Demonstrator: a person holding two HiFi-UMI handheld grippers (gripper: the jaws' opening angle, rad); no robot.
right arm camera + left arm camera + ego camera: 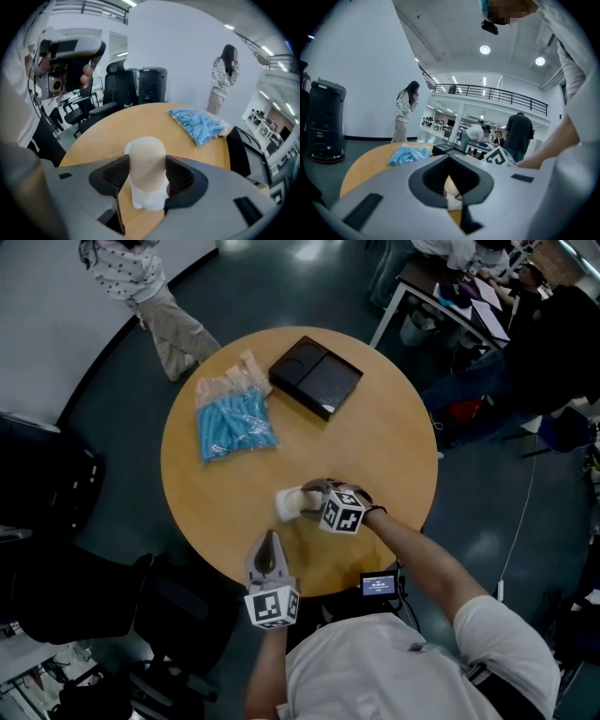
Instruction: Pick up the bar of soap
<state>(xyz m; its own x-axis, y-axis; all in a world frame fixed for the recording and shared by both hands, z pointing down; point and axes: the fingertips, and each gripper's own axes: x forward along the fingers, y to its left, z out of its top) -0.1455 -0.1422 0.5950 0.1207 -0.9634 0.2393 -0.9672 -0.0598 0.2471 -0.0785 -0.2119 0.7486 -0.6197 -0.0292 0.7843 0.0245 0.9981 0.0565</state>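
Note:
The bar of soap [289,502], tan on top and white below, lies on the round wooden table [384,456] near its front middle. My right gripper [306,499] is open and straddles the bar from the right. In the right gripper view the soap [146,154] stands between the two dark pads [111,174], which sit close along its sides, and it rests on the tabletop. My left gripper [270,542] hovers at the table's near edge, shut and empty, pointing toward the soap. In the left gripper view its tips [453,188] meet over the wood.
A bag of blue items [232,421] lies at the table's back left and a black box [316,377] at the back. A person [141,287] stands beyond the table. Black chairs [56,512] stand on the left; people sit at a desk [469,296] at upper right.

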